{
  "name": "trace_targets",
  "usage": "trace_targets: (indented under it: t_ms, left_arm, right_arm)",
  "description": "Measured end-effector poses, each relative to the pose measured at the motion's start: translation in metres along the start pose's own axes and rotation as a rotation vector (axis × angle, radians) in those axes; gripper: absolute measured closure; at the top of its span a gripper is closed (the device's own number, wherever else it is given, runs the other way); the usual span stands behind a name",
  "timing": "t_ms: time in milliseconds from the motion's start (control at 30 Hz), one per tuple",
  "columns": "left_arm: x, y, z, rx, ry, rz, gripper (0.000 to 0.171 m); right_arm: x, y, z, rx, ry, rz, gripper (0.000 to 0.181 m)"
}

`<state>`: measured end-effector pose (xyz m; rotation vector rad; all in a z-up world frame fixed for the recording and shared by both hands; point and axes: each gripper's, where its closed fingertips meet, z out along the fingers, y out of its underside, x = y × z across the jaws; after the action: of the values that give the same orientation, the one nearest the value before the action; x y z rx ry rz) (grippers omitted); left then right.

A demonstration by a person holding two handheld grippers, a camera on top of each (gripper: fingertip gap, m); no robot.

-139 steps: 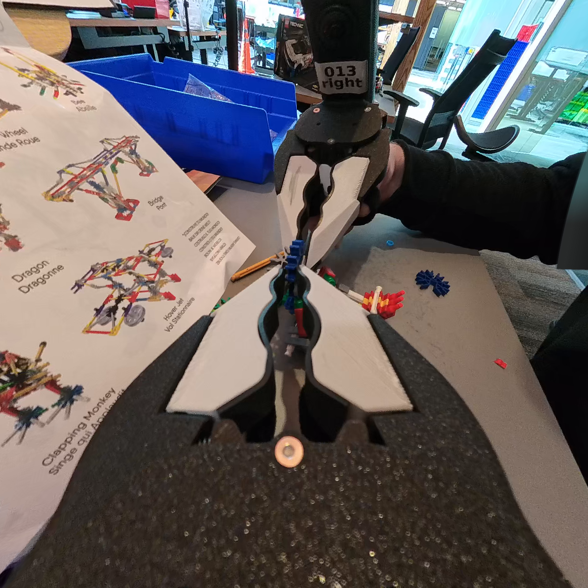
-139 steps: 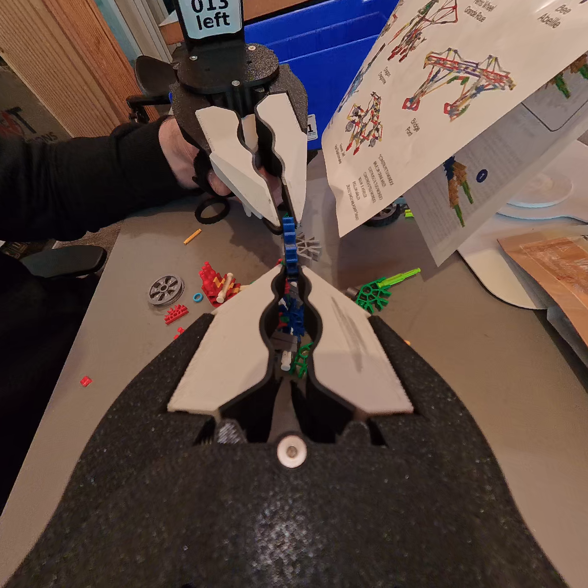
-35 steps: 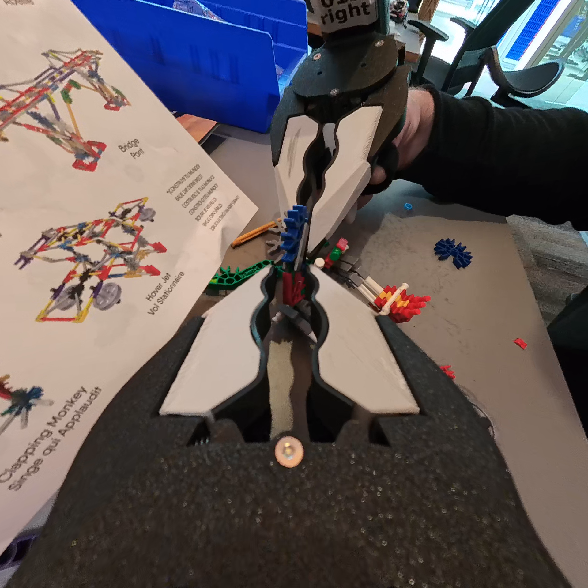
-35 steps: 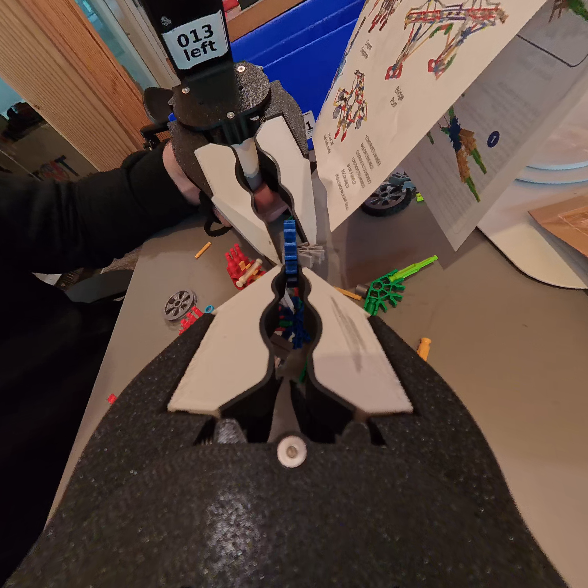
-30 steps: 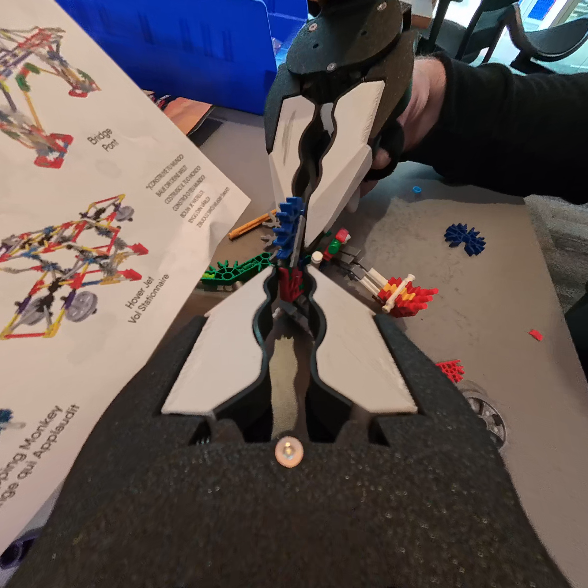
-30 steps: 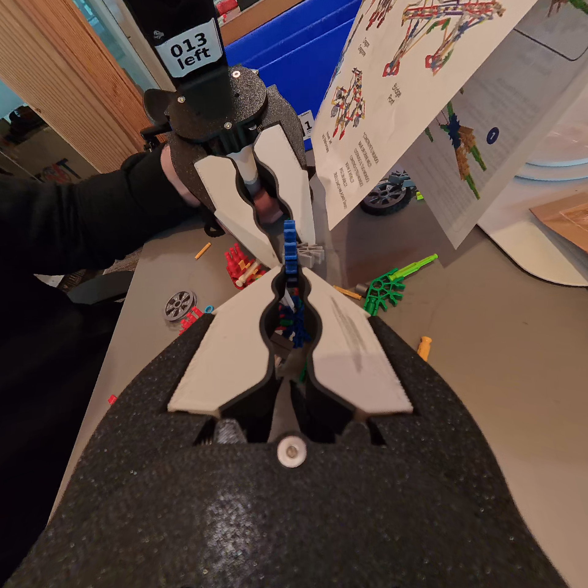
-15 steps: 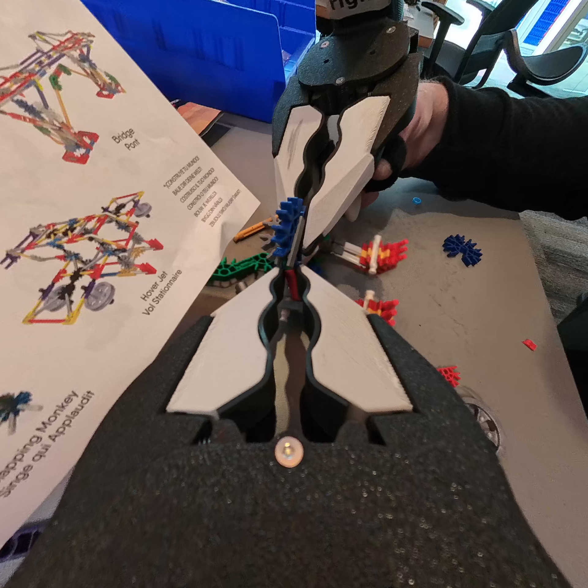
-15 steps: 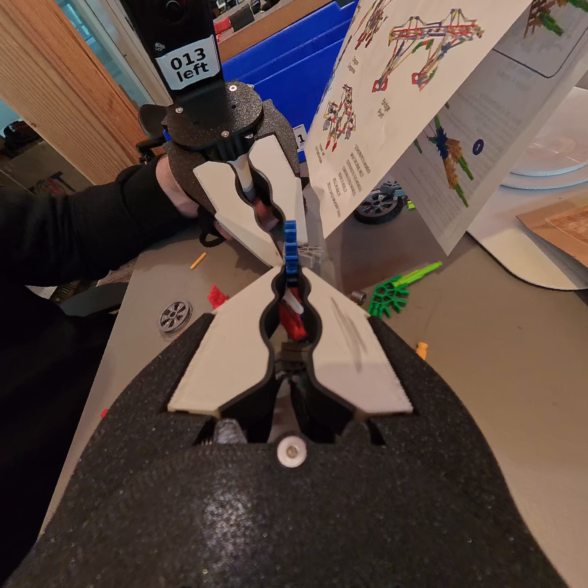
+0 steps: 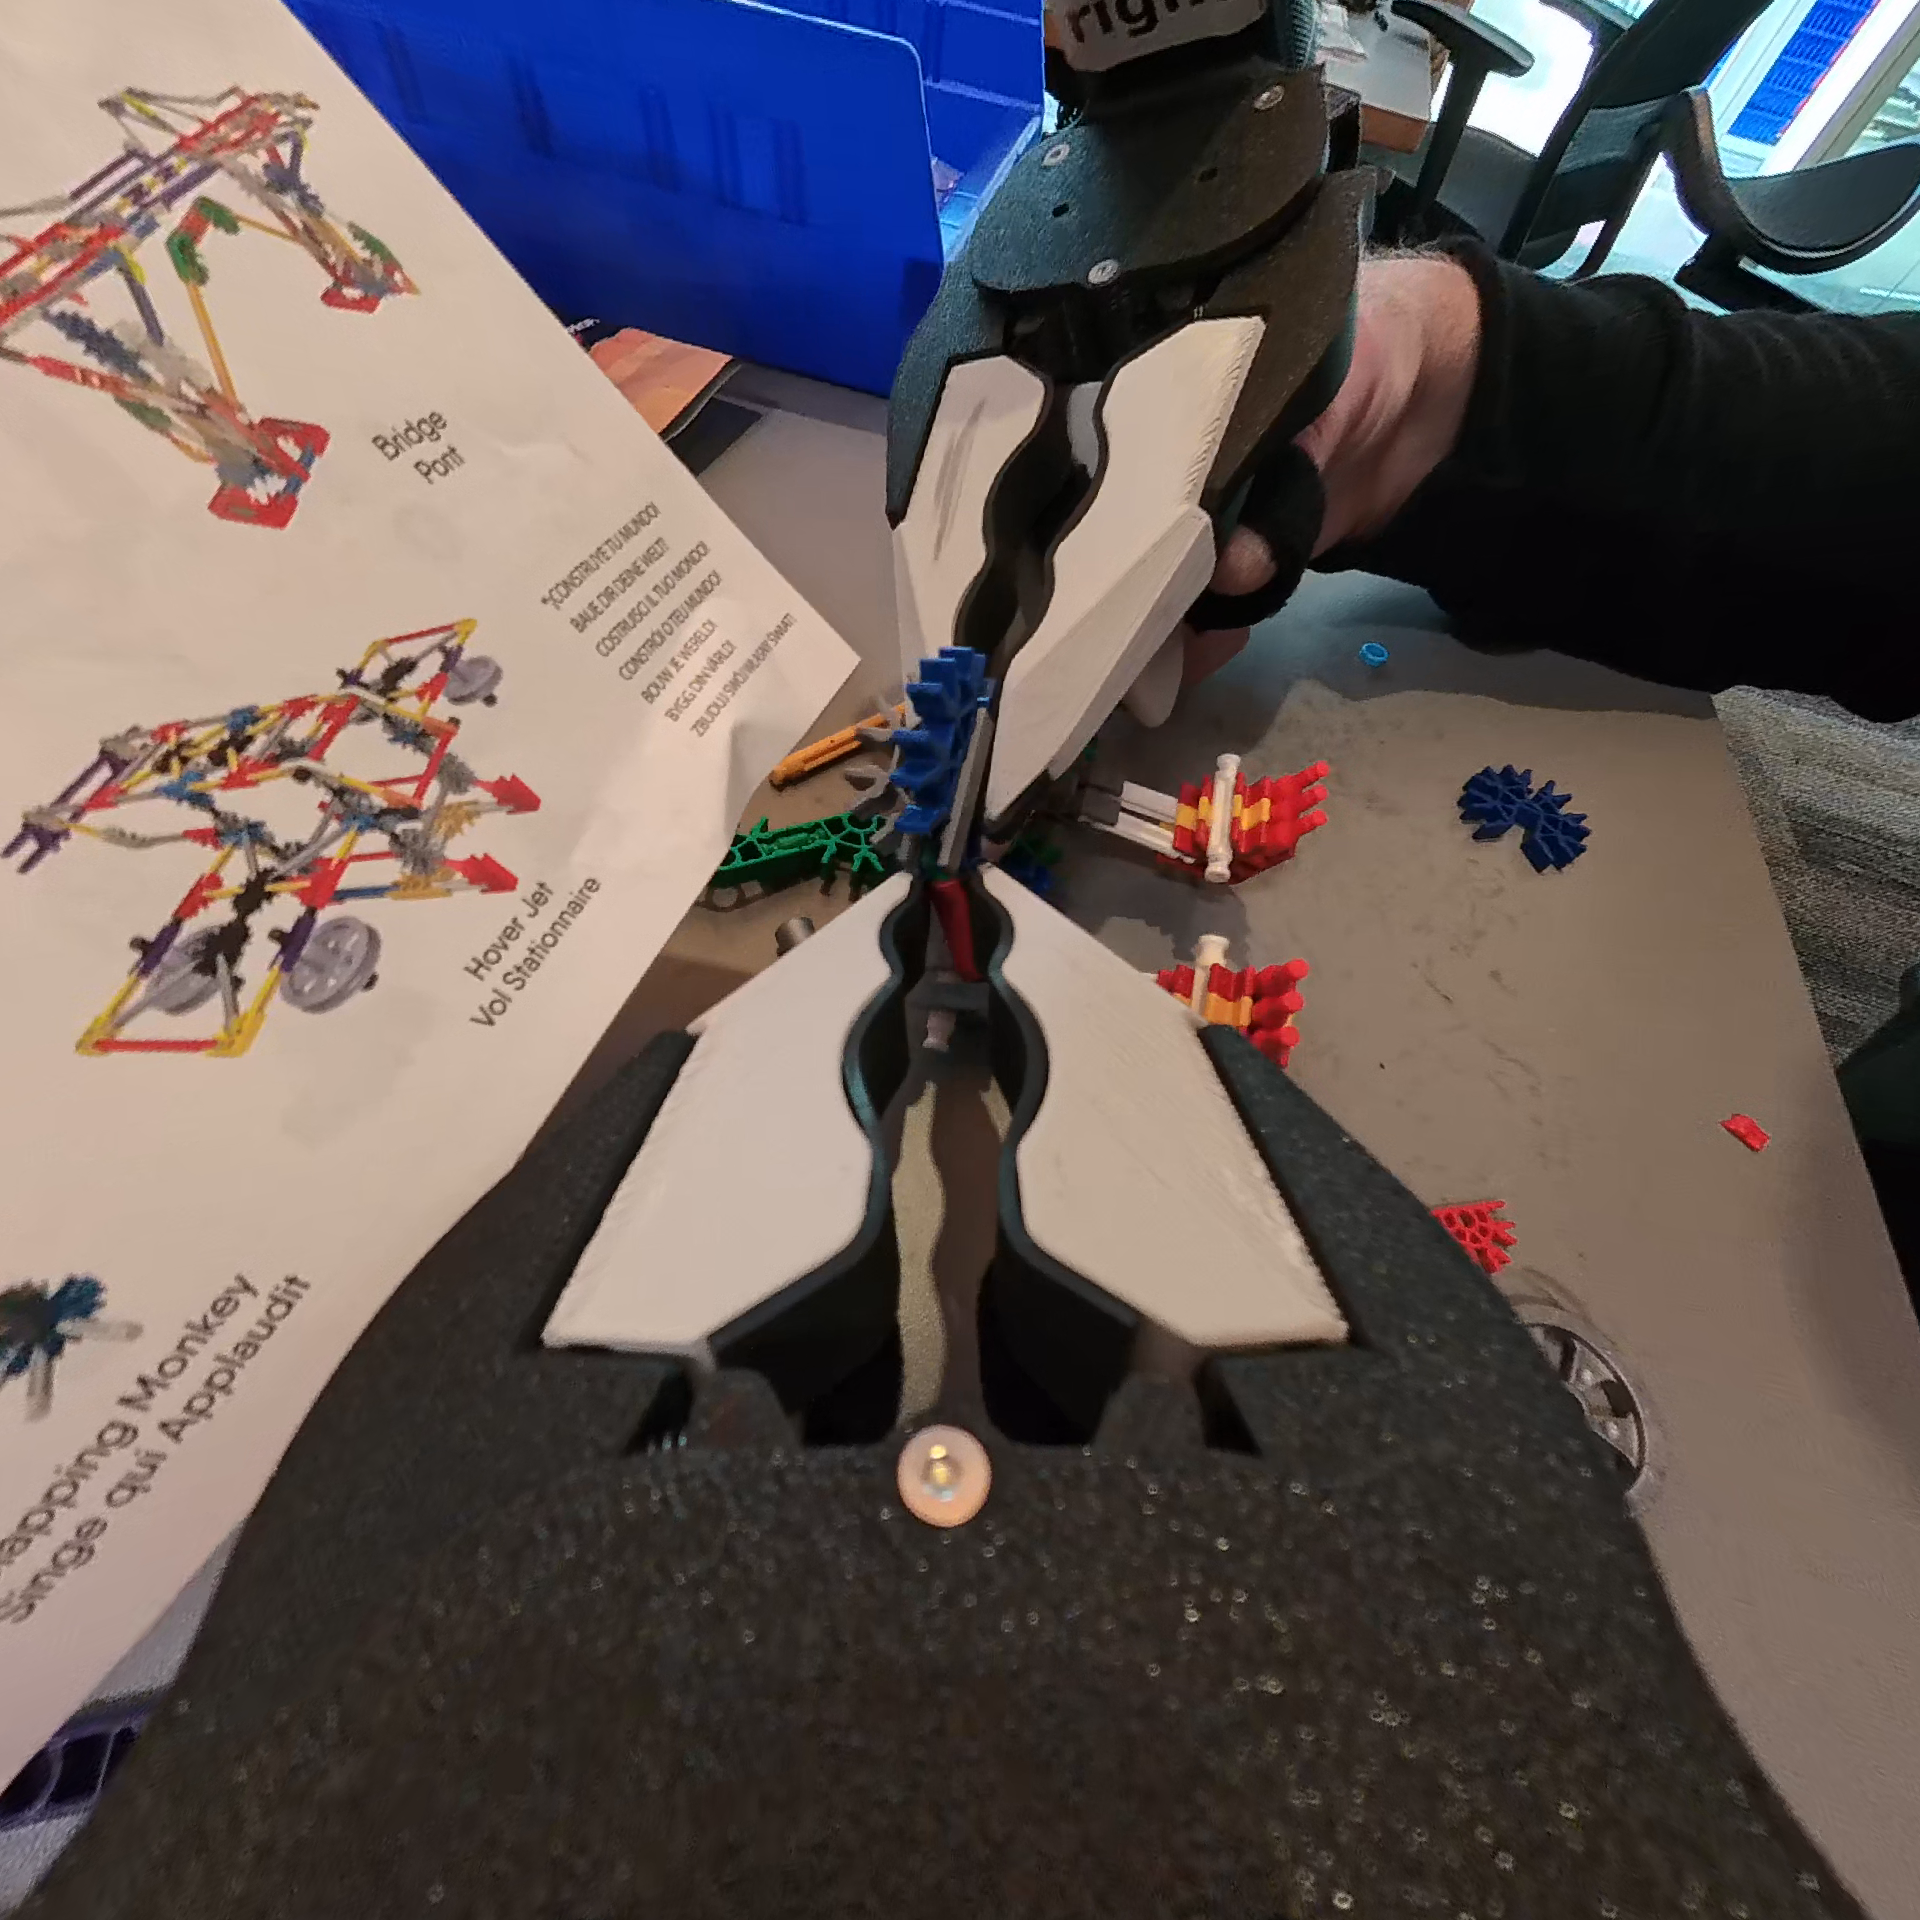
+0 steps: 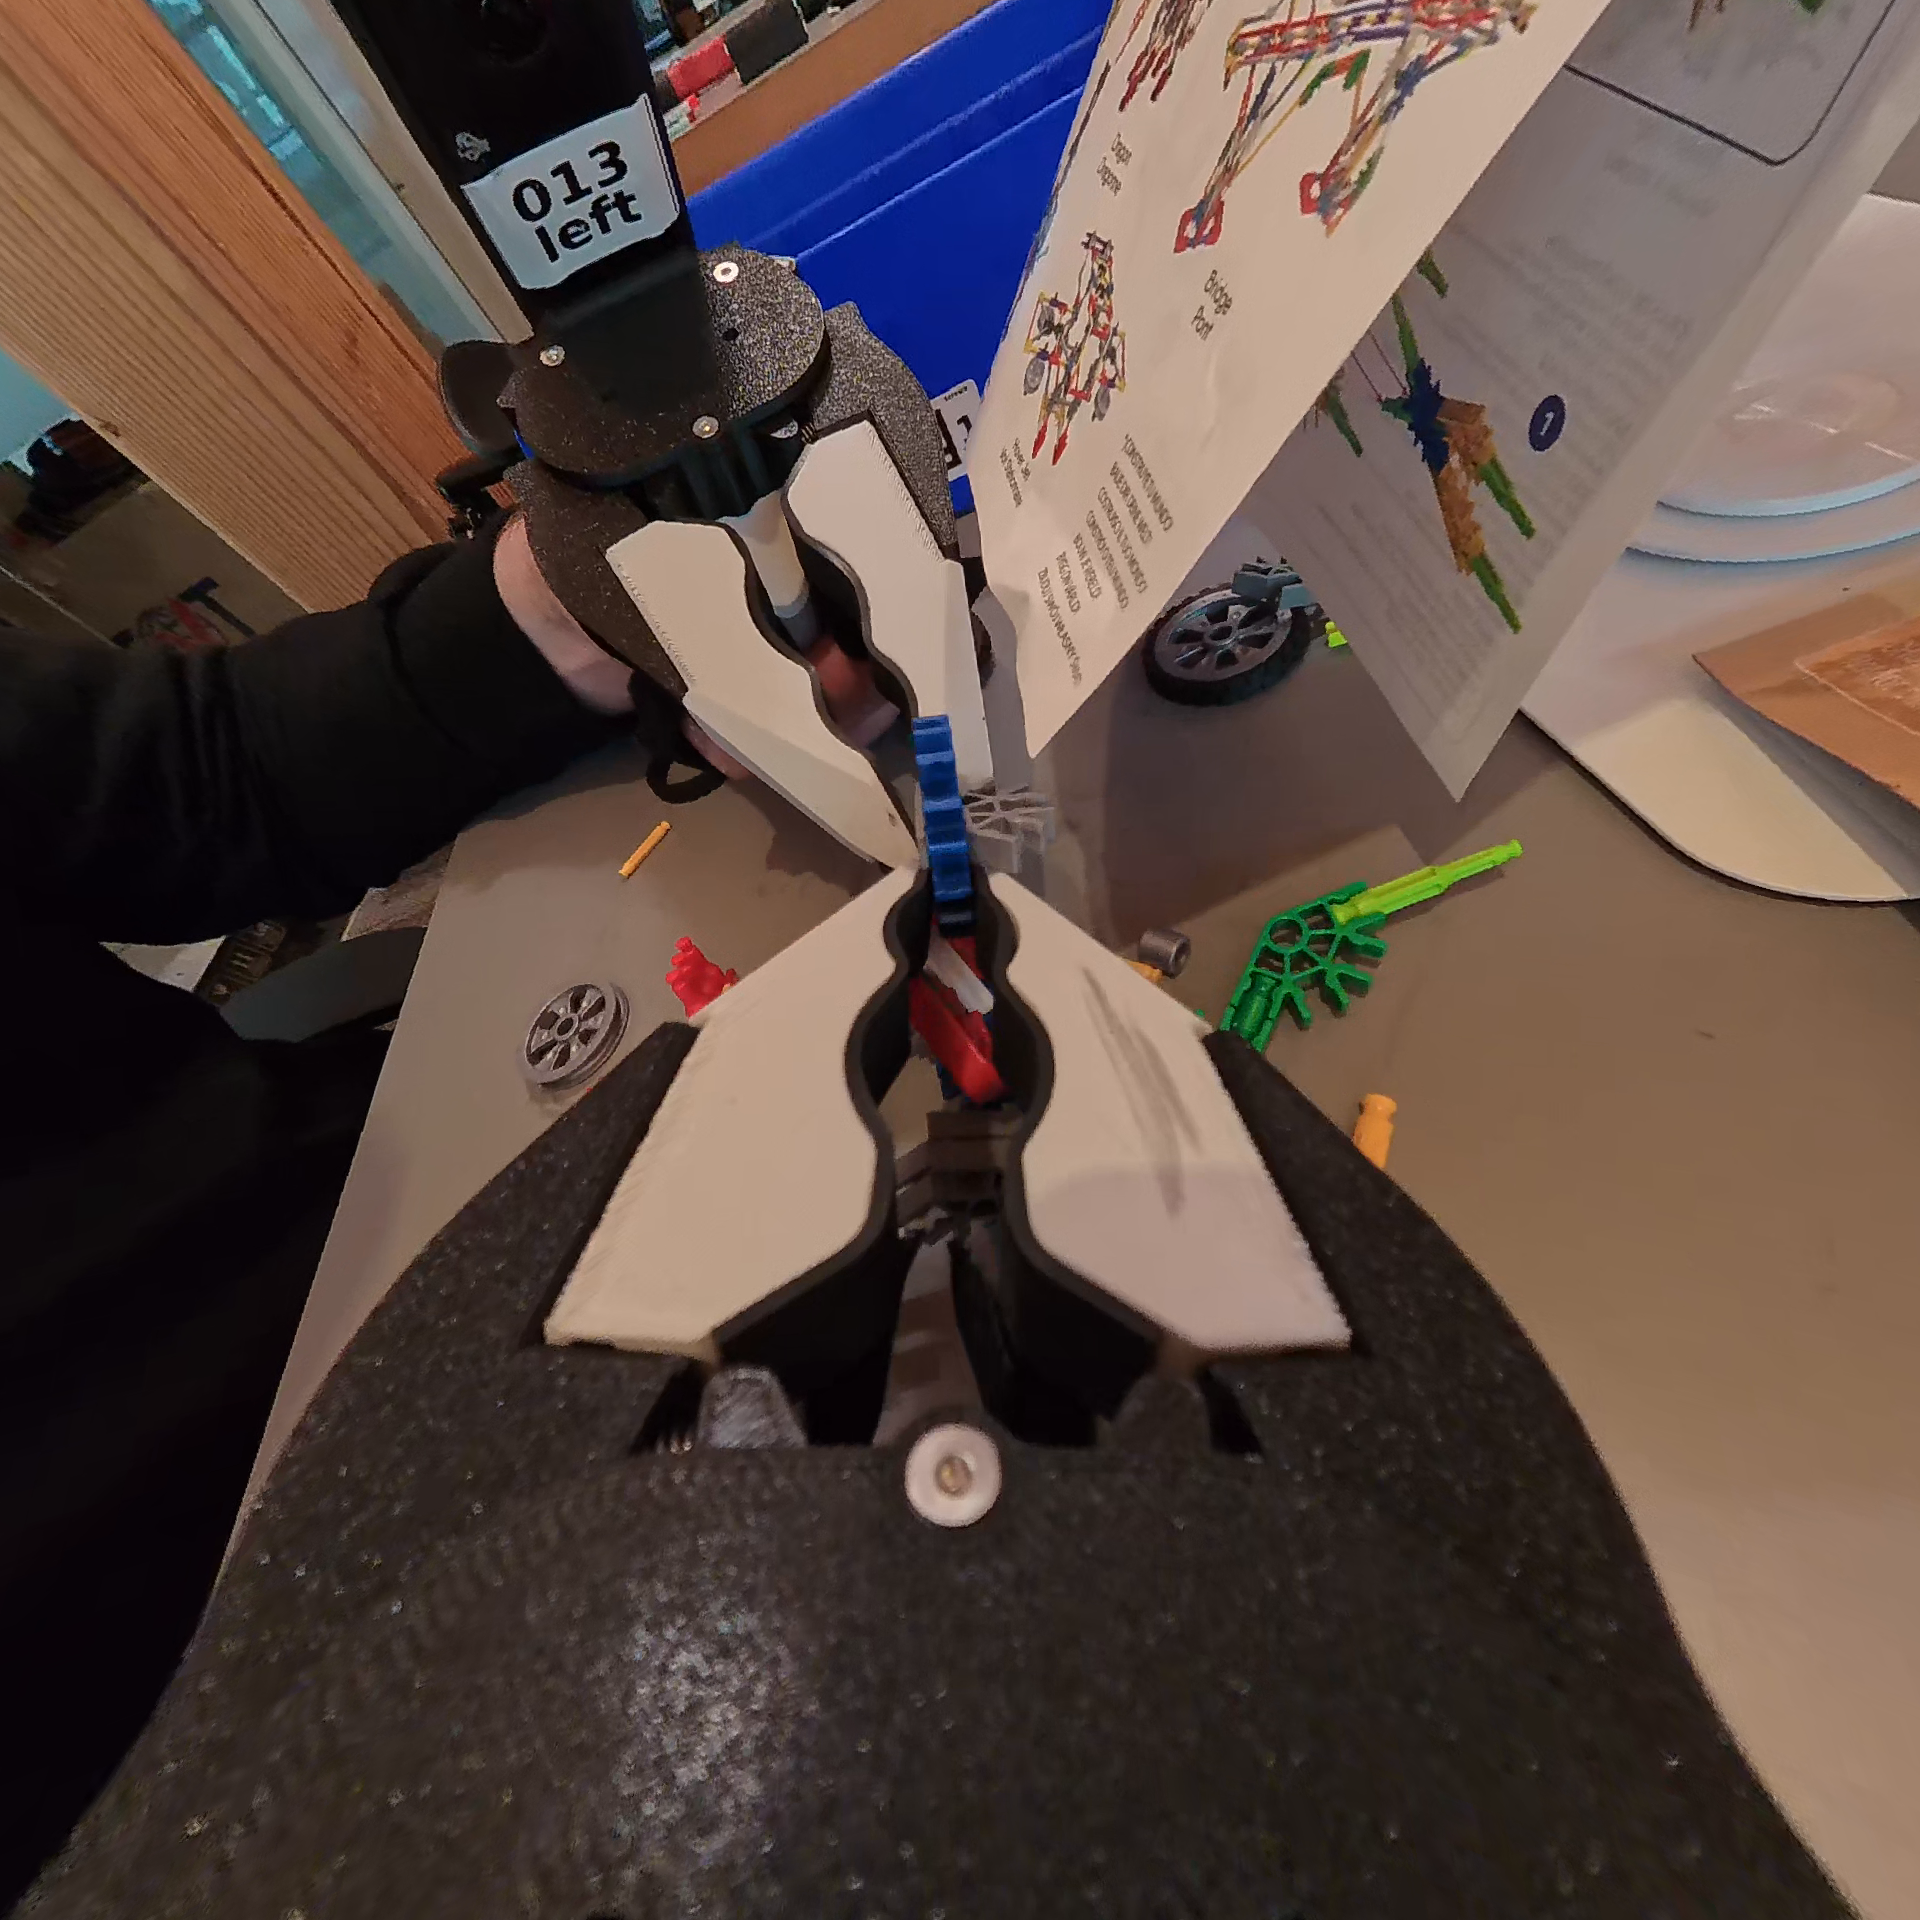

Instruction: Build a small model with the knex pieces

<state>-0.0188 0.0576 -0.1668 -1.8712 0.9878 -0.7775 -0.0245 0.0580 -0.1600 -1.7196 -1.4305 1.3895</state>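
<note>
My right gripper (image 10: 945, 883) is shut on a blue toothed connector (image 10: 940, 800), which sticks out past its tips. My left gripper (image 9: 940, 878) is shut and meets it tip to tip, pinching a thin grey connector (image 9: 964, 795) that lies against the blue connector (image 9: 935, 738). The grey connector shows face-on in the right wrist view (image 10: 1008, 816). A red rod (image 9: 956, 925) shows in the gap behind the left fingertips. Both are held above a grey table (image 9: 1507, 1039). Each gripper shows in the other's view, the right one (image 9: 982, 821) and the left one (image 10: 920, 852).
A white instruction sheet (image 9: 312, 623) stands at the left, with a blue bin (image 9: 675, 156) behind it. Loose parts lie below: red connector clusters (image 9: 1247, 810), a blue connector (image 9: 1522, 816), a green connector (image 10: 1309, 945), a tyre wheel (image 10: 1226, 634), a grey hub (image 10: 566, 1029). Both grippers' tips are close together, under 4 cm apart.
Both grippers have stayed shut and tip to tip on the connectors. The pair has shifted a little over the table, so the loose parts under them sit differently in both views.
</note>
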Motion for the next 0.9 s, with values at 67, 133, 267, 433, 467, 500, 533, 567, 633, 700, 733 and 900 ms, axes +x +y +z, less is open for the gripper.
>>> trace_targets:
  t_ms: [67,133,267,433,467,500,533,567,633,700,733,900]
  left_arm:
    - [-0.0001,0.0001,0.0,0.0,0.001,0.0,0.166]
    - [0.0003,0.0,-0.0002,0.0,0.003,0.002,0.166]
    - [0.0007,-0.0002,-0.0002,0.002,0.005,0.007,0.166]
    - [0.0001,-0.0006,-0.0003,0.006,0.001,0.012,0.164]
    - [0.0007,-0.0008,-0.0004,0.008,0.004,0.014,0.164]
    - [0.0014,-0.001,-0.0005,0.01,0.008,0.02,0.164]
    - [0.0013,-0.0013,-0.0006,0.012,0.006,0.023,0.165]
    - [0.0009,-0.0016,-0.0003,0.014,0.004,0.024,0.165]
    - [0.0017,-0.0016,-0.0004,0.015,0.004,0.036,0.165]
    - [0.0016,-0.0016,-0.0004,0.016,0.004,0.041,0.165]
    - [0.0014,-0.0017,-0.0003,0.016,0.006,0.041,0.166]
    - [0.0021,-0.0023,0.0001,0.023,0.004,0.068,0.166]
  right_arm:
    - [0.0,0.0001,0.0,-0.001,0.0,0.0,0.175]
    - [-0.0001,0.0002,0.0001,-0.002,-0.001,-0.001,0.175]
    - [-0.0002,0.001,-0.0001,-0.008,-0.007,0.003,0.174]
    - [0.0027,0.0009,-0.0004,-0.008,-0.002,0.027,0.173]
    - [0.0037,0.0009,-0.0005,-0.007,0.0,0.033,0.172]
    - [0.0041,0.0011,-0.0005,-0.009,0.001,0.037,0.17]
    - [0.0042,0.0014,-0.0003,-0.01,0.001,0.037,0.17]
    - [0.0043,0.0013,-0.0003,-0.01,0.002,0.037,0.17]
    - [0.0039,0.0015,-0.0002,-0.011,-0.003,0.039,0.17]
    - [0.0037,0.0017,0.0,-0.012,-0.004,0.039,0.17]
    - [0.0039,0.0017,0.0002,-0.012,-0.006,0.043,0.17]
    - [0.0038,0.002,0.0005,-0.016,-0.019,0.058,0.17]
